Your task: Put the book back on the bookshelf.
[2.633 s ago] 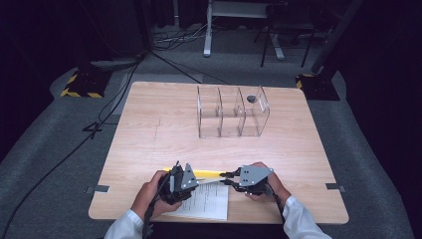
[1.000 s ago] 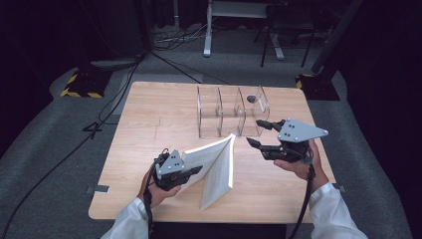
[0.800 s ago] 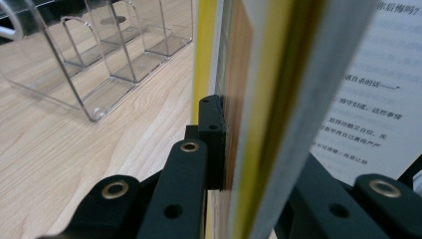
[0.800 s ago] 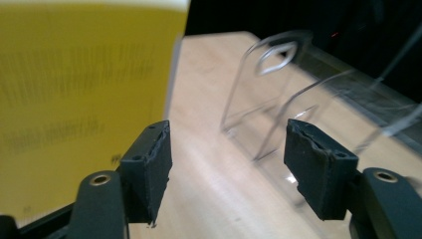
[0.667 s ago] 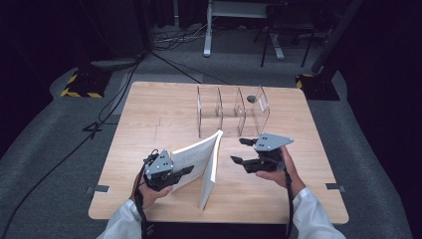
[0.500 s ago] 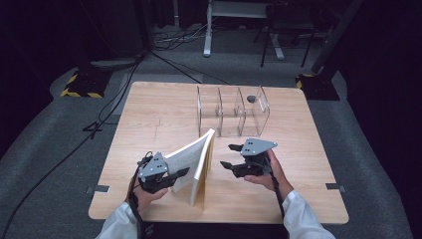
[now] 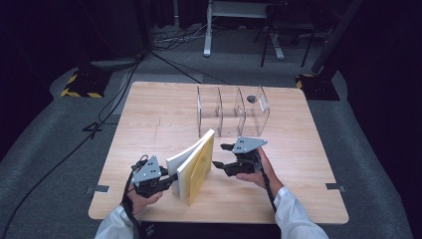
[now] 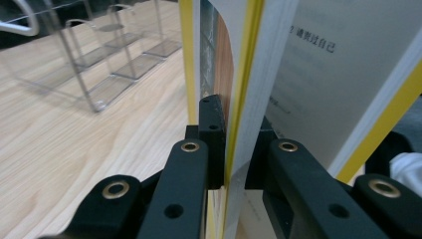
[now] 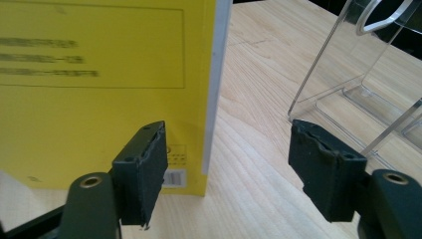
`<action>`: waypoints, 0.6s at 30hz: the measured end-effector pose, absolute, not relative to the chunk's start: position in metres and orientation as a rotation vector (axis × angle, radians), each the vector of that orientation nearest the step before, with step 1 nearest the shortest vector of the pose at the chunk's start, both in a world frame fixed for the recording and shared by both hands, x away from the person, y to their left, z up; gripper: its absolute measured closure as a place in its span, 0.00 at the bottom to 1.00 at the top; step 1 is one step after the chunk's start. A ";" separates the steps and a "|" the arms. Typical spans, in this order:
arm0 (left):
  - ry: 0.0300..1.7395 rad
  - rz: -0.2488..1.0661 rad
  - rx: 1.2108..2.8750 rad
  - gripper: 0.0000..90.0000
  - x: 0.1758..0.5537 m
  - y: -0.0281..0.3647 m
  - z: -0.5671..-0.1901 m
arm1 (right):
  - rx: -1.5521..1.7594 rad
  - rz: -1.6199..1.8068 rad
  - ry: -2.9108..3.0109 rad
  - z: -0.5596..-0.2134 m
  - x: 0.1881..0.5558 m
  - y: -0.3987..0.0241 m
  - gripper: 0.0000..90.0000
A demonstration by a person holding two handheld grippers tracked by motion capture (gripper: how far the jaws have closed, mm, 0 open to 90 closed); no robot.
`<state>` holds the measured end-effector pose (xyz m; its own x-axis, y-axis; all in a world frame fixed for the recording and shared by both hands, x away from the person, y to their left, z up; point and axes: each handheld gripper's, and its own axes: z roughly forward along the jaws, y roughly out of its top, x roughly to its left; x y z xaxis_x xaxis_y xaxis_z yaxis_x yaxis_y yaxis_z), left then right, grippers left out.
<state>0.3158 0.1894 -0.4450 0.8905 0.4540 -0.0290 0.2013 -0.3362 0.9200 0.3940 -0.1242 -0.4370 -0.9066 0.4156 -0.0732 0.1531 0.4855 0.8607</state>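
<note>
Surface: wooden table (image 7: pixel 149 114), clear acrylic rack (image 7: pixel 234 107) far.
Book (image 7: pixel 196 164): stood upright near, not yet racked.
Left gripper (image 7: pixel 166 180): clamped on book.
Right gripper (image 7: pixel 224 157): jaws just widened, nothing between.

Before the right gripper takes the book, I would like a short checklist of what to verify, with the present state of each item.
1. Left gripper holds the yellow book: ok. In the left gripper view its fingers clamp the cover and pages.
2. Book stands on its edge on the table: ok, though it leans and fans slightly open.
3. Right gripper is open: ok. Its jaws have just been opening, with nothing pressed between them.
4. Right gripper is lined up with the book's edge: ok, the edge lies between its fingers.
5. Clear organizer stands apart from both grippers: ok.
6. Which organizer slot fits the book: cannot tell.
</note>
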 end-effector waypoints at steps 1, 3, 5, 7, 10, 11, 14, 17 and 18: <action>0.463 0.245 1.915 0.93 0.317 0.188 -0.446 | 0.472 1.376 2.470 -0.439 0.396 -0.123 0.35; 0.436 0.210 1.902 0.93 0.318 0.183 -0.446 | 0.480 1.385 2.482 -0.440 0.400 -0.124 0.34; 0.405 0.201 1.915 0.93 0.318 0.176 -0.445 | 0.498 1.404 2.516 -0.441 0.403 -0.129 0.34; 0.402 0.183 1.907 0.93 0.320 0.174 -0.445 | 0.481 1.407 2.533 -0.441 0.405 -0.134 0.33; 0.393 0.194 1.914 0.93 0.320 0.173 -0.444 | 0.405 1.426 2.565 -0.440 0.408 -0.137 0.31; 0.395 0.200 1.919 0.93 0.319 0.172 -0.443 | 0.388 1.425 2.573 -0.440 0.409 -0.138 0.31; 0.417 0.201 1.912 0.93 0.319 0.176 -0.444 | 0.345 1.460 2.585 -0.439 0.412 -0.135 0.30; 0.457 0.220 1.909 0.92 0.319 0.182 -0.445 | 0.326 1.507 2.586 -0.440 0.414 -0.130 0.34; 0.454 0.231 1.915 0.91 0.319 0.184 -0.445 | 0.324 1.531 2.598 -0.442 0.417 -0.127 0.38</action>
